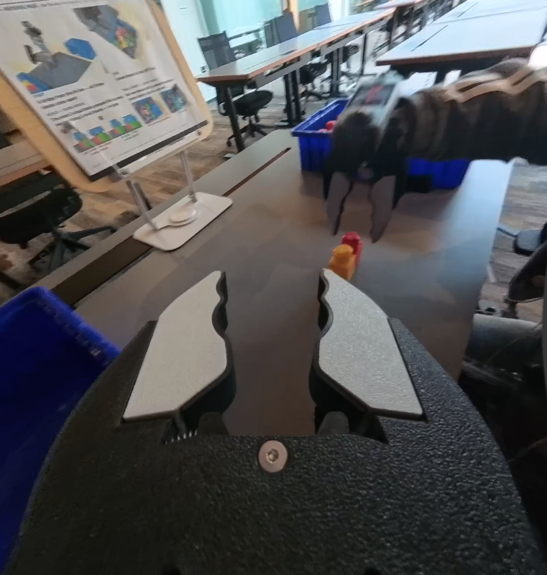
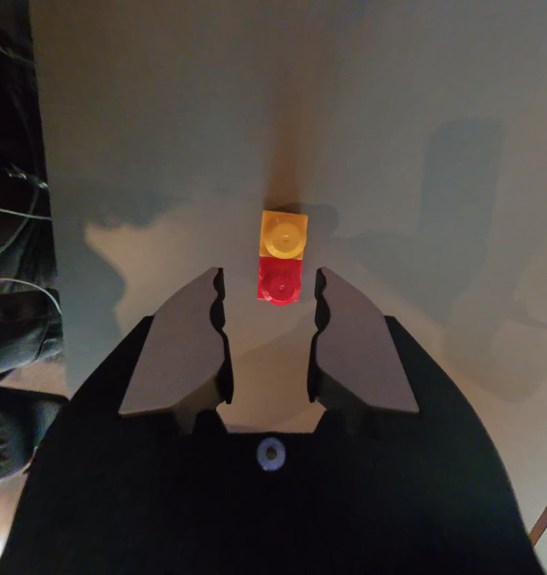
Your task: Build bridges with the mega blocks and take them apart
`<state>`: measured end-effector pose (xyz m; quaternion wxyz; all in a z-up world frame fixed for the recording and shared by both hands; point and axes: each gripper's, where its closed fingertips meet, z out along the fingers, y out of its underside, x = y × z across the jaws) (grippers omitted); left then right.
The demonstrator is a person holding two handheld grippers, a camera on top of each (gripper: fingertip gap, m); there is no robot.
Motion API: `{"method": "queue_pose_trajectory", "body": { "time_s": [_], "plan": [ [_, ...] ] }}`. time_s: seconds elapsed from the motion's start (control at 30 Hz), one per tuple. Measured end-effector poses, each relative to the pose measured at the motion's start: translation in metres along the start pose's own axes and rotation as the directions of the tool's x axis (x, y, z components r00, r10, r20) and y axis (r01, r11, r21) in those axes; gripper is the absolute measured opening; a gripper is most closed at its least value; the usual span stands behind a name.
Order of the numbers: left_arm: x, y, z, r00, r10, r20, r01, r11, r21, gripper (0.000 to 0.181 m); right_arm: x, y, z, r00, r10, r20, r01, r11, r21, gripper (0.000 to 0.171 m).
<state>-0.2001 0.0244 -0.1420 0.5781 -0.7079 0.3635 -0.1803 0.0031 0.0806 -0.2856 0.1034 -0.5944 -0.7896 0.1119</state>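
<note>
Looking down through the right wrist view, I have my right gripper [image 2: 269, 272] pointed straight at the table [image 2: 390, 124], fingers spread wide with nothing between them. The red block [image 2: 279, 284] sits just past the fingertips at 12 o'clock, and the orange block [image 2: 283, 234] touches its far side, the two standing in a line with studs up. Neither finger touches the red block.

In the left wrist view my left gripper [image 1: 270, 273] is also parted and empty, held low over the dark table. The two blocks stand at about 1 o'clock from its tips, orange nearer, red behind it. My right gripper hangs above them there, tips pointing down on either side of the red block, blurred. A blue bin [image 1: 315, 146] sits at the far end of the table behind it, another blue bin [image 1: 32, 357] at my 9 o'clock, and an instruction sheet on a clear stand [image 1: 88, 84] at 11 o'clock.
</note>
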Motion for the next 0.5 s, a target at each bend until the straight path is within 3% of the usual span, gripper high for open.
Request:
{"method": "queue_pose_trajectory", "body": {
  "time_s": [0.17,0.27,0.37,0.5],
  "plan": [
    [-0.053,0.011,-0.061,0.982,0.021,0.188,-0.002,0.995,-0.1,0.055,-0.016,-0.017,-0.05,0.987,0.057,-0.148,-0.024,0.976,0.215,0.061],
    [-0.09,0.033,-0.096,0.975,0.054,0.216,0.003,0.967,-0.253,0.054,-0.037,-0.019,-0.081,0.974,0.097,-0.203,-0.019,0.935,0.355,0.061],
    [-0.127,0.069,-0.124,0.968,0.136,0.211,-0.014,0.867,-0.498,0.049,-0.053,-0.011,-0.104,0.952,0.171,-0.254,-0.041,0.892,0.449,0.059],
    [-0.156,0.123,-0.144,0.985,0.056,0.163,0.086,0.657,-0.749,0.041,-0.067,0.006,-0.122,0.907,0.281,-0.314,-0.077,0.844,0.531,0.057]
  ]
}}
